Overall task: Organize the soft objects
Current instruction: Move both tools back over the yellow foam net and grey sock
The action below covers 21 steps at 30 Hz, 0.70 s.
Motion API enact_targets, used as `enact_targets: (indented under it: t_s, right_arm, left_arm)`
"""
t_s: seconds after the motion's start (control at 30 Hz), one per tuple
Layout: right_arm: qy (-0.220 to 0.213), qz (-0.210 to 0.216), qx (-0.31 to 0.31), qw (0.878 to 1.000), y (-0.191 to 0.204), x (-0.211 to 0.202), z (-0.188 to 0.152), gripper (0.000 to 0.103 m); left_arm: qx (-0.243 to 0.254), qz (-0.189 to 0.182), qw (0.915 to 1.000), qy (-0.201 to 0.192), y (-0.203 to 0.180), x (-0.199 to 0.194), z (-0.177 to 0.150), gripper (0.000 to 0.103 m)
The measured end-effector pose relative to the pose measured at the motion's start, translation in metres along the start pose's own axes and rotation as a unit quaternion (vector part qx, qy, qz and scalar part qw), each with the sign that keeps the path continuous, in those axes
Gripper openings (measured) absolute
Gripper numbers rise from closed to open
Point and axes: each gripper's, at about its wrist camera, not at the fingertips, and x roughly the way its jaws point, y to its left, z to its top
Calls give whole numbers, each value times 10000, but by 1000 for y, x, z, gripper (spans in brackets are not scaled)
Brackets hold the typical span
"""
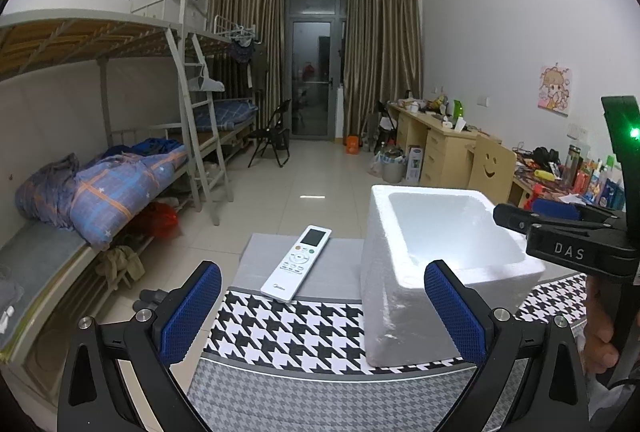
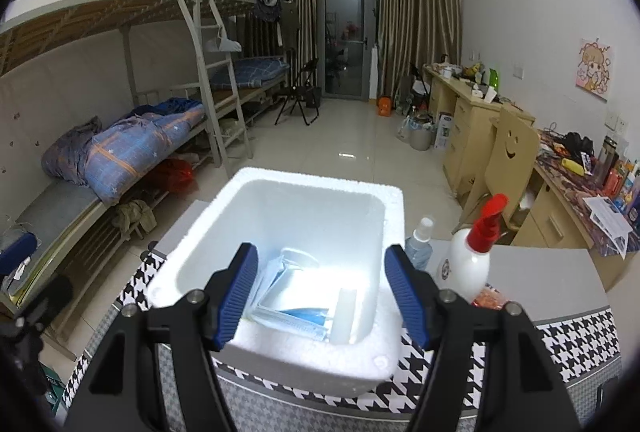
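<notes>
Landmark: white foam box [image 2: 280, 272] on the houndstooth-covered tabletop [image 2: 576, 344]. Right tool [image 2: 320, 296] hangs over the box's near rim, jaws apart, nothing between the pads; no earlier frame to compare, so I'm reading this as just after a drop, judgement only. Soft item, a pack of blue face masks [image 2: 292, 308], lies flat on the box floor toward the near wall, with a small white block [image 2: 346, 316] leaning at its right end. Left tool [image 1: 322, 316] sits left of the box, jaws wide apart and empty, over the patterned cloth. White remote [image 1: 298, 264] lies left of the box, clear of it. Right of the box: small clear spray bottle [image 2: 420, 244] just beside the wall, white bottle with red trigger [image 2: 470, 264] next to that. To do this step well: lift the right tool straight up out of the box before swinging sideways, so the pads don't catch the foam rim or drag the box. Foam is light and will likely shift if nudged. Keep the swing away from the trigger bottle, which looks easy to tip. No other soft item is visible on the tabletop from here; can't tell what comes next.
</notes>
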Motion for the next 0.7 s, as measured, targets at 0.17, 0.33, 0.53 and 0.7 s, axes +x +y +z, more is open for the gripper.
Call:
enact_targets:
  t_s: [0.17, 0.33, 0.53, 0.7]
  right_arm:
    - [-154, 6, 3, 9999, 2, -21, -3, 74]
    - [-358, 27, 38, 9993, -2, -41, -8, 92]
    - [-509, 78, -18, 9987, -1, -58, -15, 98]
    - [-594, 118, -20, 9982, -5, -70, -22, 98]
  left_arm:
    - [-13, -76, 9999, -84, -5, -16, 1, 102]
    - [3, -92, 9999, -147, -11, -27, -1, 102]
    - [5, -113, 9998, -160, -15, -33, -4, 102]
    - [-6, -150, 9997, -190, -23, -44, -9, 102]
